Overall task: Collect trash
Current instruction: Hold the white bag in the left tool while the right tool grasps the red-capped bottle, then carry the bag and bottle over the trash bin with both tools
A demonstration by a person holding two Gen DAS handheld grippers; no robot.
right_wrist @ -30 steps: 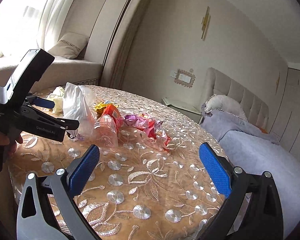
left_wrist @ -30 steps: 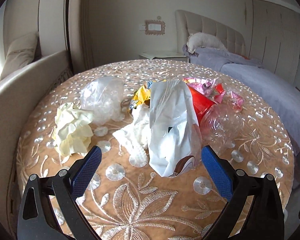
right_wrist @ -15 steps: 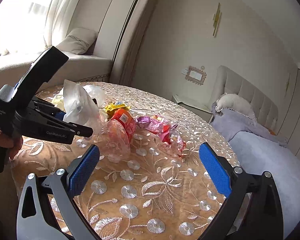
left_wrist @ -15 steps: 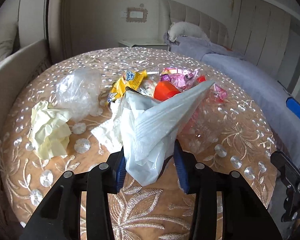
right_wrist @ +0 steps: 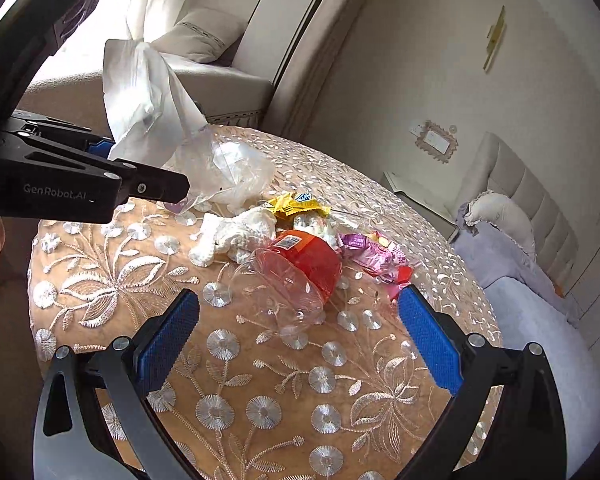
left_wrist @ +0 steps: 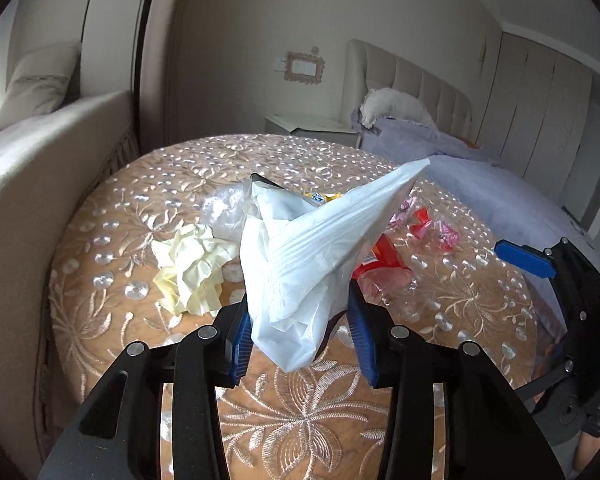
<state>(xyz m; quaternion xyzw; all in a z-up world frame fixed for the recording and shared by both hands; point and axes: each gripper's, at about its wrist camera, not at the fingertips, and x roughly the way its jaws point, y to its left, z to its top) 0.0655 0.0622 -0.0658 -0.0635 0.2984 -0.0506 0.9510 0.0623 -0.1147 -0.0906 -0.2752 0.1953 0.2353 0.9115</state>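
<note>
Our left gripper (left_wrist: 300, 320) is clamped on a white plastic bag (left_wrist: 304, 256), thin and crinkled, its blue pads pressing the bunched lower part while the top fans up into a pointed corner clear of the table. Our right gripper (right_wrist: 300, 340) stands with its jaws wide apart and nothing between them, hanging over the near part of the round table (right_wrist: 260, 400), which wears a tan cloth stitched with shiny silver flowers and discs. The trash lies in a loose cluster around the table's middle: a crushed clear bottle (right_wrist: 296, 280) with a red label just ahead of the right jaws, a crumpled white tissue (right_wrist: 236, 236) beside it, a yellow wrapper (right_wrist: 296, 205) and a pink wrapper (right_wrist: 372, 256) behind, a clear film bag (right_wrist: 228, 168) farther back, and a wad of pale yellow paper (left_wrist: 192, 268) off to the left of the held bag. The near cloth in front of the bottle lies open. A cushioned bench (left_wrist: 28, 176) hugs the table's left edge, and a bed (left_wrist: 492, 192) with lilac covers runs close along the right.
</note>
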